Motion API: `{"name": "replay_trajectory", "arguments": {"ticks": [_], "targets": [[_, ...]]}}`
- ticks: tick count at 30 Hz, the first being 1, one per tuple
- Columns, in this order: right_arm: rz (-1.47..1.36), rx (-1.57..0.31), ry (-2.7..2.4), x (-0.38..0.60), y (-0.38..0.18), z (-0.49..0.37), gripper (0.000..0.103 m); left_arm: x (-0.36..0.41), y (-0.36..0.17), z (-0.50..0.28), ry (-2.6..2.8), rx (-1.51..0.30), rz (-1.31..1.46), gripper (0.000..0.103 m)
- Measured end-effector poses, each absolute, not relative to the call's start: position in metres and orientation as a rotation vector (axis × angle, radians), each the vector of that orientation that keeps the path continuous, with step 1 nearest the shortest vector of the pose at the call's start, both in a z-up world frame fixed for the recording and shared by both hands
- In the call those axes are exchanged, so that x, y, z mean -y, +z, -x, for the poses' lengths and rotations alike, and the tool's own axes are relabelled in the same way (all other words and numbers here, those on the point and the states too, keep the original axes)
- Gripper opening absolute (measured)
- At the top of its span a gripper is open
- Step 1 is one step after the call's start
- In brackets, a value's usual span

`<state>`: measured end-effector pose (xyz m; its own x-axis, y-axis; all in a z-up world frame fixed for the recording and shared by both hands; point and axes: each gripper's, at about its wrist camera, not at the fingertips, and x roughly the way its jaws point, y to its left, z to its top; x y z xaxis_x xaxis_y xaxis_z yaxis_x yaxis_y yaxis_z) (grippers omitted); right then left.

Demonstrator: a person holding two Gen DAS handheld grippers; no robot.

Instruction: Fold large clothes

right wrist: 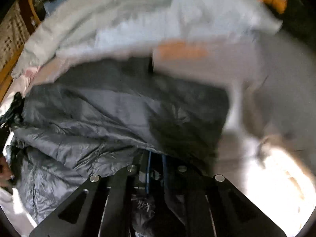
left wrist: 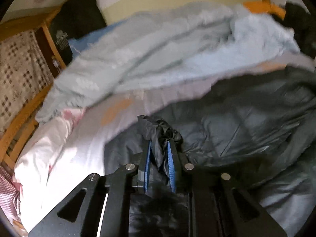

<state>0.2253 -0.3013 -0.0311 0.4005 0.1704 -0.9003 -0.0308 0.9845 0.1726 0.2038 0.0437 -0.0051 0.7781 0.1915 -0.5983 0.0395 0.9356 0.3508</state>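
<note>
A dark grey puffer jacket (left wrist: 246,122) lies spread on a white bed sheet (left wrist: 65,148). My left gripper (left wrist: 159,144) is shut on a bunched black edge of the jacket, which sticks up between the blue pads (left wrist: 171,164). In the right wrist view the jacket (right wrist: 110,114) fills the middle and left. My right gripper (right wrist: 157,156) is shut on another edge of the jacket; the fabric drapes over its fingertips and hides them. The right view is blurred by motion.
A pale blue blanket (left wrist: 158,47) lies crumpled across the far side of the bed and shows in the right view (right wrist: 122,19). A wooden bed frame (left wrist: 21,118) runs along the left. A black cushion (left wrist: 75,19) and an orange item (left wrist: 262,7) sit at the back.
</note>
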Motion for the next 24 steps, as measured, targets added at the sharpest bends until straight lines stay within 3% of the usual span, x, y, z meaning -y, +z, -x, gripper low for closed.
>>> {"name": "replay_trajectory", "arguments": {"ticks": [3, 7, 8, 10, 16, 17, 18, 19, 20, 22, 24], "targets": [[-0.165, -1.159, 0.155, 0.303, -0.035, -0.22, 0.01, -0.044, -0.01, -0.2, 0.1, -0.705, -0.338, 0.019], [-0.182, -1.14, 0.368, 0.292, -0.023, -0.186, 0.025, -0.045, 0.006, -0.175, 0.22, -0.575, -0.425, 0.022], [-0.171, -1.152, 0.428, 0.287, -0.022, -0.181, 0.03, -0.047, 0.01, -0.173, 0.252, -0.553, -0.438, 0.018], [-0.154, -1.154, 0.451, 0.283, -0.015, -0.174, 0.031, -0.053, 0.019, -0.171, 0.32, -0.499, -0.473, 0.004], [-0.351, -1.046, 0.569, 0.305, 0.029, -0.159, 0.034, -0.1, 0.029, -0.186, 0.385, -0.585, -0.335, 0.005], [-0.348, -1.013, 0.561, 0.309, 0.036, -0.156, 0.04, -0.105, 0.032, -0.181, 0.337, -0.579, -0.296, 0.012], [-0.307, -0.964, 0.492, 0.313, 0.047, -0.153, 0.045, -0.106, 0.035, -0.173, 0.257, -0.568, -0.263, 0.028], [-0.219, -0.912, 0.374, 0.313, 0.056, -0.15, 0.05, -0.105, 0.037, -0.168, 0.184, -0.559, -0.248, 0.037], [-0.146, -0.883, 0.278, 0.311, 0.06, -0.149, 0.05, -0.102, 0.038, -0.165, 0.133, -0.555, -0.245, 0.047], [-0.051, -0.878, 0.138, 0.308, 0.059, -0.161, 0.05, -0.094, 0.035, -0.168, 0.073, -0.607, -0.245, 0.048], [-0.093, -0.986, 0.189, 0.304, 0.043, -0.188, 0.05, -0.087, 0.027, -0.183, 0.024, -0.706, -0.215, 0.048]]}}
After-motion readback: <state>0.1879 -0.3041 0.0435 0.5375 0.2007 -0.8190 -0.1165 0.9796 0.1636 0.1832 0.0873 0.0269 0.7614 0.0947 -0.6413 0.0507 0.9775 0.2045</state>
